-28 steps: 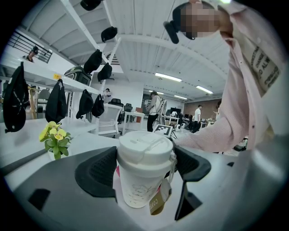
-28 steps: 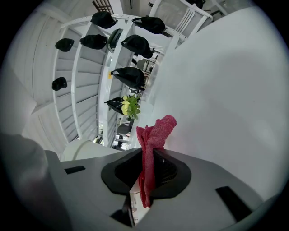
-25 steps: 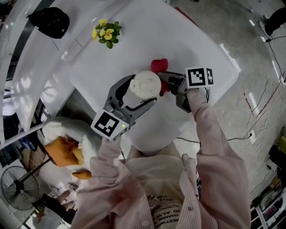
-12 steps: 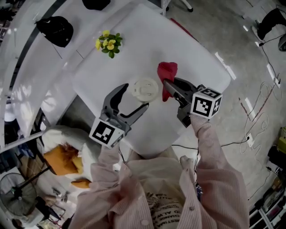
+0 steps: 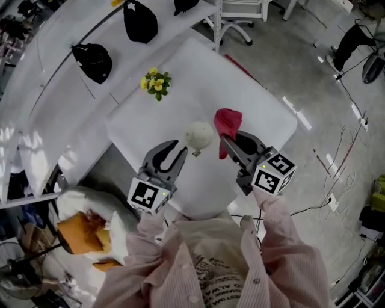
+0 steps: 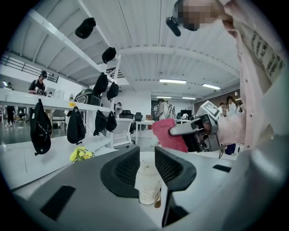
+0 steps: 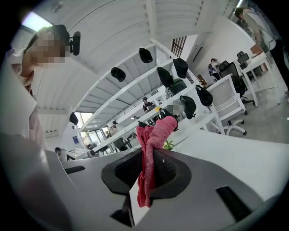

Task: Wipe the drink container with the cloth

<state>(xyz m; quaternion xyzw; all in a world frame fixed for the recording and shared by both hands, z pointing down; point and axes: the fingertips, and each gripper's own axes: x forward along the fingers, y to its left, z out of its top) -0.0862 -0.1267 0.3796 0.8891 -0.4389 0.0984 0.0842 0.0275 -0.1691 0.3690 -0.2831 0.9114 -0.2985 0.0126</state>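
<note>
The drink container [image 5: 198,136], a pale cup with a white lid, stands alone near the middle of the white table [image 5: 180,96]. My left gripper [image 5: 178,150] sits just short of it on the near left. Its jaws have just been closing to a narrow gap, with nothing between them. In the left gripper view the cup [image 6: 148,182] shows through that gap, past the tips of the left gripper [image 6: 146,153]. My right gripper [image 5: 225,139] is shut on the red cloth [image 5: 228,122], held just right of the cup. The cloth [image 7: 151,135] hangs out of the right gripper [image 7: 151,155].
A small bunch of yellow flowers [image 5: 156,82] lies at the table's far left. Black caps [image 5: 95,60] hang along a white shelf rail left of the table. An orange bag [image 5: 81,225] lies on the floor at the lower left. A white chair [image 5: 237,12] stands beyond the table.
My left gripper has drawn back from around the cup and its wide jaws have narrowed. My right gripper has rolled and lifted the cloth away from the cup's side.
</note>
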